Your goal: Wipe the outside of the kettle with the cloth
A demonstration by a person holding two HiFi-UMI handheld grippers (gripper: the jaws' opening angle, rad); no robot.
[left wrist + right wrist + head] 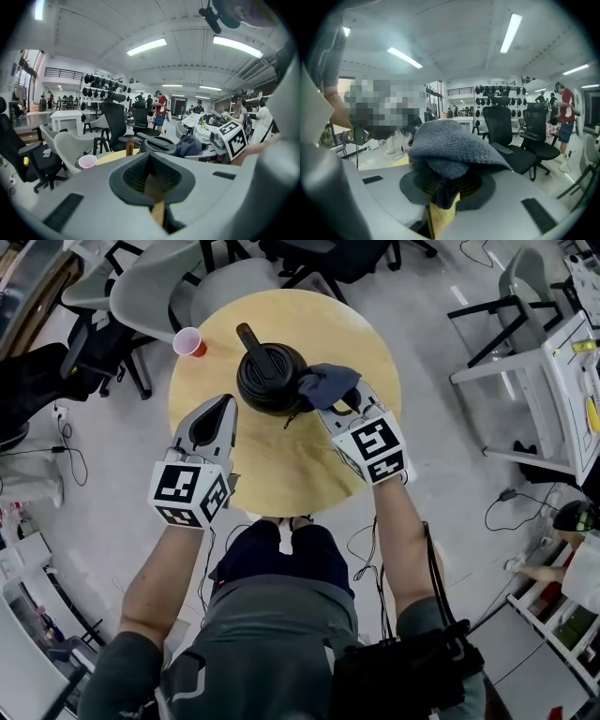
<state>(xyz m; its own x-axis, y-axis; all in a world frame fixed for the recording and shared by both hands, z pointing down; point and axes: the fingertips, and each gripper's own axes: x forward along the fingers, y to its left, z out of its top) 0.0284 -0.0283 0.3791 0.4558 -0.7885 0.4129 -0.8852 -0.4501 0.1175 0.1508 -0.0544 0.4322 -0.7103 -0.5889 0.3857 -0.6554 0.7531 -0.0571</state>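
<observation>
**Cloth [449, 143] in right gripper [336, 409], laid to kettle [270, 381]: wipe in hand**

Item 1. Cloth: dark blue terry, bunched. It fills the foreground of the right gripper view, pinched between jaws closed on a fold, with the loose part mounded over their tips. In the head view it lies at the kettle's right flank and appears to touch it.

Item 2. Kettle: black and round, seen from above. It stands upright on the far half of the round wooden table [281, 474], between the two grippers.

Item 3. Left gripper [225, 405]: jaws brought together, with nothing between them. It sits just to the near left of the kettle and does not touch it.

Item 4. Cup [190, 341]: pink, upright, near the table's far left edge and apart from the kettle.

Handling note, by judgement. The wipe looks to be at the right flank, with most of the outside yet to cover.
- Keep the pinch firm so the fold does not slip out.
- Press the mounded part flat to the wall, not the jaw tips.
- Sweep round the curve in overlapping passes.
- The kettle may slide or turn under pressure, so the idle left gripper could brace its opposite side.
- Keep clear of the cup.
</observation>
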